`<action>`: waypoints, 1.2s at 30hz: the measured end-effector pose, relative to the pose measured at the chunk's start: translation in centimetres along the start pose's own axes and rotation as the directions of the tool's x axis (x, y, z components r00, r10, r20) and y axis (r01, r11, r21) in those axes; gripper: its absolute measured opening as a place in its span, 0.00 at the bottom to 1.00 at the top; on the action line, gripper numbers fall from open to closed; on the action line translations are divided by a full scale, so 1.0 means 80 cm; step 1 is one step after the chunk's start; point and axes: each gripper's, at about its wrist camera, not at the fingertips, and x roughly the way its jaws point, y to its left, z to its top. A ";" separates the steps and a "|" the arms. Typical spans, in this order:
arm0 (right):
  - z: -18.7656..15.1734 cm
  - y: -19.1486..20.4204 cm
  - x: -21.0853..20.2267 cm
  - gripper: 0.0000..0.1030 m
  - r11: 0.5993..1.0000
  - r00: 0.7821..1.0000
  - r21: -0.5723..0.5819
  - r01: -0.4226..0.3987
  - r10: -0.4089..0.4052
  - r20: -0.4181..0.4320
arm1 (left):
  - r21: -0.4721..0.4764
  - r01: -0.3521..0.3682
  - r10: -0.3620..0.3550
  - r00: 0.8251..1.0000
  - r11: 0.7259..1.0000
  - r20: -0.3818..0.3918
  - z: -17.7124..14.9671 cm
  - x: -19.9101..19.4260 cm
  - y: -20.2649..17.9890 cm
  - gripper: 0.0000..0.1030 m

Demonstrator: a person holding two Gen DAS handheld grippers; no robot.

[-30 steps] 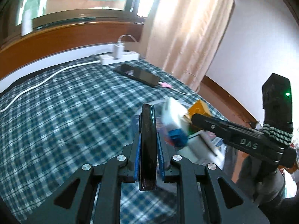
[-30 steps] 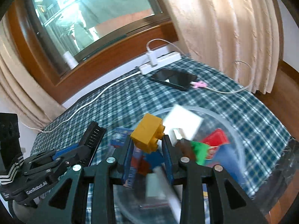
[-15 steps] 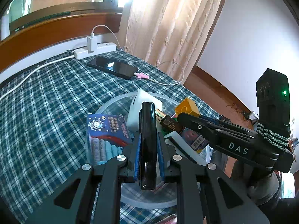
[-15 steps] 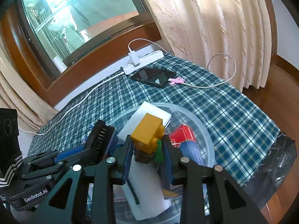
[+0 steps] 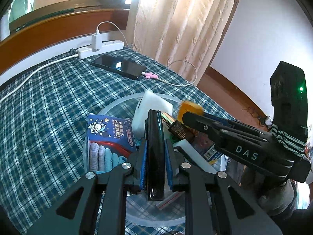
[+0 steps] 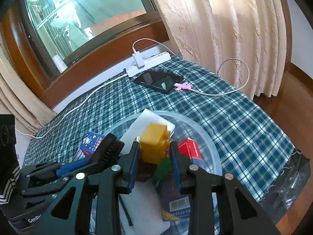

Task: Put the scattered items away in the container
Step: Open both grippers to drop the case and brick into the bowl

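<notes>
Jaws grip black comb (image 5: 155, 152) and yellow block (image 6: 154, 145) above plaid cloth (image 5: 49, 101).

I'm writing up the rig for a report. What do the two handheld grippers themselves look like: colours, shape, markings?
Both are matte black with angular cut-out linkage arms, silver rivets and blue finger pads. The left gripper appears in the right view with ribbed fingertips and partial white "GenRo" lettering. The right gripper, seen in the left view, bears white "DAS" lettering, a black-and-white striped band and a black block with a green light.

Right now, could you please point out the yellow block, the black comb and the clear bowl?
yellow block (image 6: 154, 143), right wrist view, front face.
black comb (image 5: 155, 156), left wrist view, top edge.
clear bowl (image 6: 203, 137), right wrist view, far rim.
</notes>
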 end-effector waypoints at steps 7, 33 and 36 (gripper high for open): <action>0.000 0.003 -0.006 0.42 1.000 1.000 0.003 -0.007 0.007 0.013 | 0.003 -0.005 0.005 1.000 1.000 0.007 -0.001 -0.003 0.000 0.50; -0.036 -0.001 -0.083 0.82 0.995 0.992 0.018 0.103 -0.104 0.071 | 0.057 -0.247 0.236 0.960 0.967 0.148 -0.029 -0.059 -0.045 0.67; -0.043 -0.007 -0.097 0.83 0.993 0.989 0.028 0.117 -0.119 0.086 | 0.024 -0.297 0.290 0.945 0.955 0.150 -0.034 -0.065 -0.046 0.67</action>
